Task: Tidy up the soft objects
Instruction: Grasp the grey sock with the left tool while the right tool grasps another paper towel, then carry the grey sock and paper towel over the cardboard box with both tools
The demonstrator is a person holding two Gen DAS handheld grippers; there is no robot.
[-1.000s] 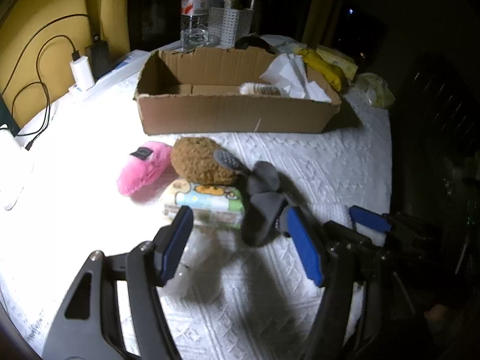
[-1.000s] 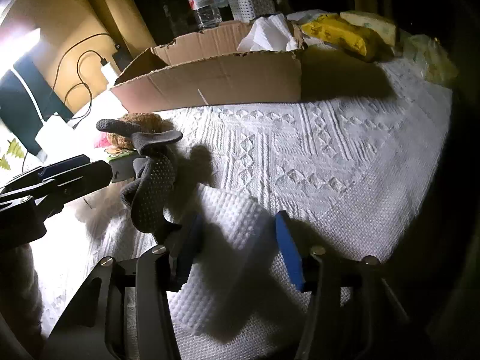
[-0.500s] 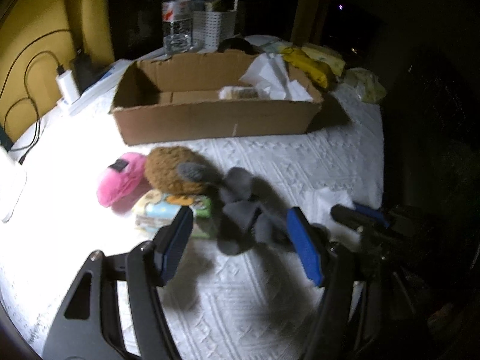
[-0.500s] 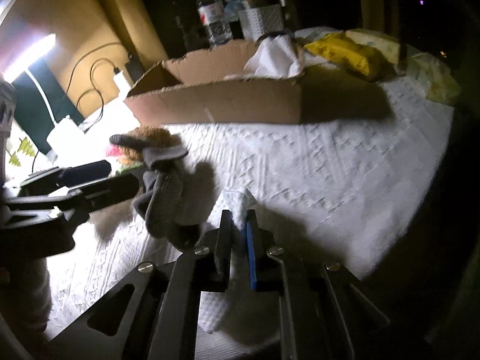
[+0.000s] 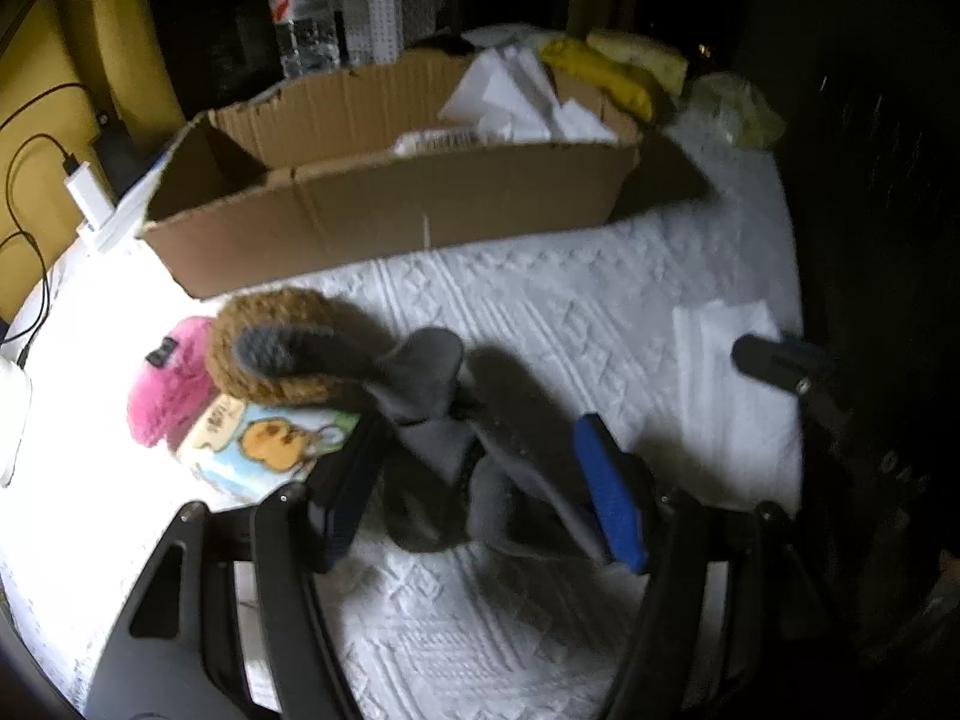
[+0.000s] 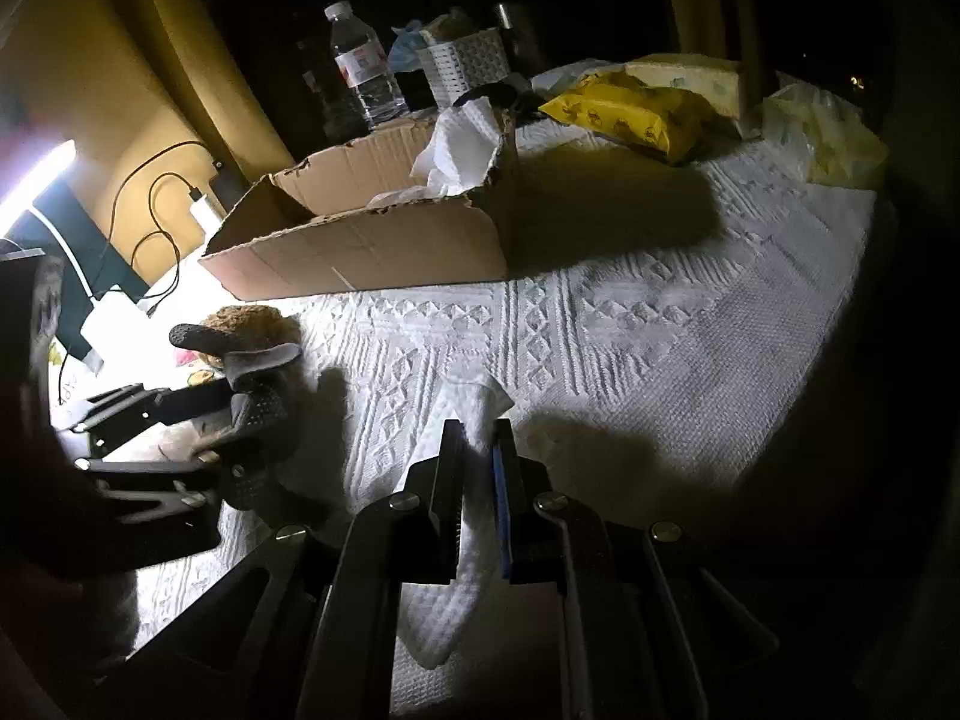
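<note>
My left gripper (image 5: 474,498) is open, its fingers on either side of a grey sock (image 5: 432,396) on the white bedspread. A brown plush (image 5: 282,354), a pink plush (image 5: 174,384) and a cartoon tissue pack (image 5: 270,444) lie just left of the sock. My right gripper (image 6: 477,468) is shut on a white paper towel (image 6: 474,540), lifting its fold. The towel also shows in the left wrist view (image 5: 726,360). The grey sock (image 6: 258,414) and left gripper (image 6: 150,420) lie to its left. The cardboard box (image 5: 384,204) holds white tissues.
A water bottle (image 6: 366,72) and a white basket (image 6: 468,63) stand behind the box (image 6: 372,240). Yellow packets (image 6: 630,114) lie at the back right. A charger with cables (image 5: 84,192) sits at the left edge. The bed's right side falls into dark.
My left gripper moved forward over the grey sock, now between its open fingers. My right gripper closed on the white paper towel and raised it slightly.
</note>
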